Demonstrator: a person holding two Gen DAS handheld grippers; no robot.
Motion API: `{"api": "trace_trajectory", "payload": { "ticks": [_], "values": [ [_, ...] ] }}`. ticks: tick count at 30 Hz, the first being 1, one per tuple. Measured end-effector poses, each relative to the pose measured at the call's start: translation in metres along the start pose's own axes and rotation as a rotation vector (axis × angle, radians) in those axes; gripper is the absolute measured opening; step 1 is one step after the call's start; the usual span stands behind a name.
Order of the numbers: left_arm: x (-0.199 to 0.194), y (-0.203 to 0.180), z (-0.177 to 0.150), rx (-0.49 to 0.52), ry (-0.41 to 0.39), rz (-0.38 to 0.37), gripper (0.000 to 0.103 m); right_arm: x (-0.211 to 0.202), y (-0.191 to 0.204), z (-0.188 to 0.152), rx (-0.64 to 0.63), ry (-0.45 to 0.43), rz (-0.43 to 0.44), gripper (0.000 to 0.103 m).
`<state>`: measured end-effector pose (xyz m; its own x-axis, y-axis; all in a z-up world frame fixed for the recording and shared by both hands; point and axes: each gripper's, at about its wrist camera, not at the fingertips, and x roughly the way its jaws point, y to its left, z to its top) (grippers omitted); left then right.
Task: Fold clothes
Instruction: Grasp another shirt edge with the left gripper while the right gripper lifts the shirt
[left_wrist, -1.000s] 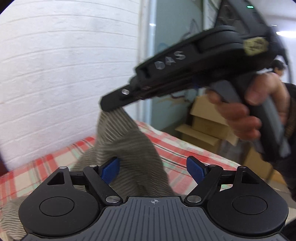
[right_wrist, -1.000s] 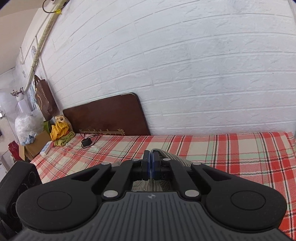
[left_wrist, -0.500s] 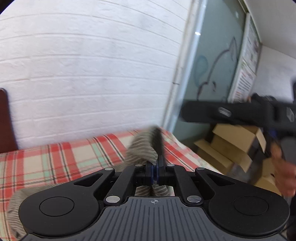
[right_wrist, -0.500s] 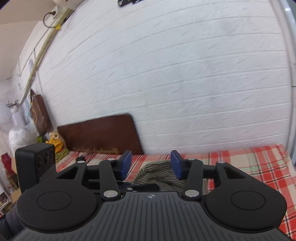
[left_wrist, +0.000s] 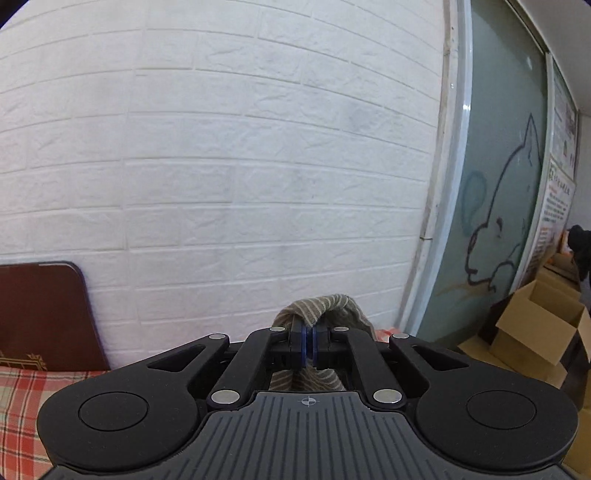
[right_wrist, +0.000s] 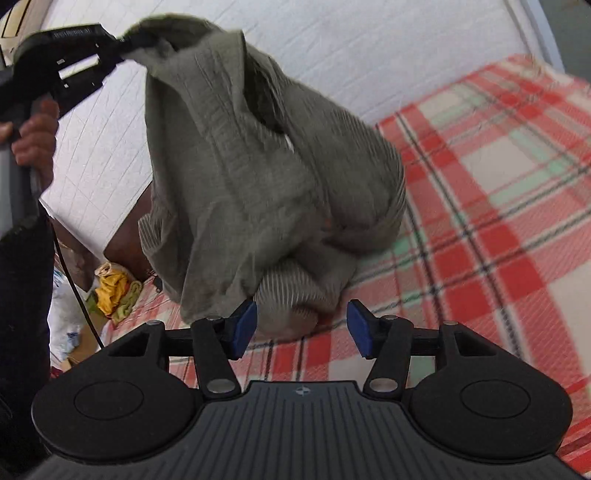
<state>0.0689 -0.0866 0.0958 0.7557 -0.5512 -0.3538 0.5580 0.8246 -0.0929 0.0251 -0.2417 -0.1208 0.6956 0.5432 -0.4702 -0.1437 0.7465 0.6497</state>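
One striped garment (right_wrist: 258, 177), two claws, one plaid blanket (right_wrist: 498, 206), perhaps three cardboard boxes (left_wrist: 535, 332).

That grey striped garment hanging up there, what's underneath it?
Under the grey striped garment, held up by the left tongs, lies a red plaid blanket; the garment's lower end rests bunched on it. Whatever lies beneath that bunch is covered.

Each hand-held gripper (right_wrist: 301, 328) is black with blue pads, silver screws, ribbed grey housing; sleeve (right_wrist: 22, 295) seemingly dark.
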Motion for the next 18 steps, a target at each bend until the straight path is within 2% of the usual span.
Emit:
{"api": "trace_trajectory", "payload": {
  "ticks": [4, 9, 14, 18],
  "values": [
    [-0.008, 0.002, 0.009, -0.009, -0.006, 0.031, 0.0, 0.032, 0.016, -0.01, -0.011, 0.005, 0.046, 0.059],
    [-0.011, 0.008, 0.019, -0.006, -0.016, 0.058, 0.0, 0.031, 0.04, -0.004, -0.064, -0.088, 0.098, 0.056],
    [-0.015, 0.016, 0.026, -0.005, -0.031, 0.079, 0.0, 0.034, 0.051, 0.013, -0.071, -0.145, 0.063, 0.056],
    [-0.018, 0.027, 0.03, -0.012, -0.04, 0.094, 0.0, 0.018, 0.058, 0.015, -0.09, -0.24, 0.046, 0.056]
  ]
}}
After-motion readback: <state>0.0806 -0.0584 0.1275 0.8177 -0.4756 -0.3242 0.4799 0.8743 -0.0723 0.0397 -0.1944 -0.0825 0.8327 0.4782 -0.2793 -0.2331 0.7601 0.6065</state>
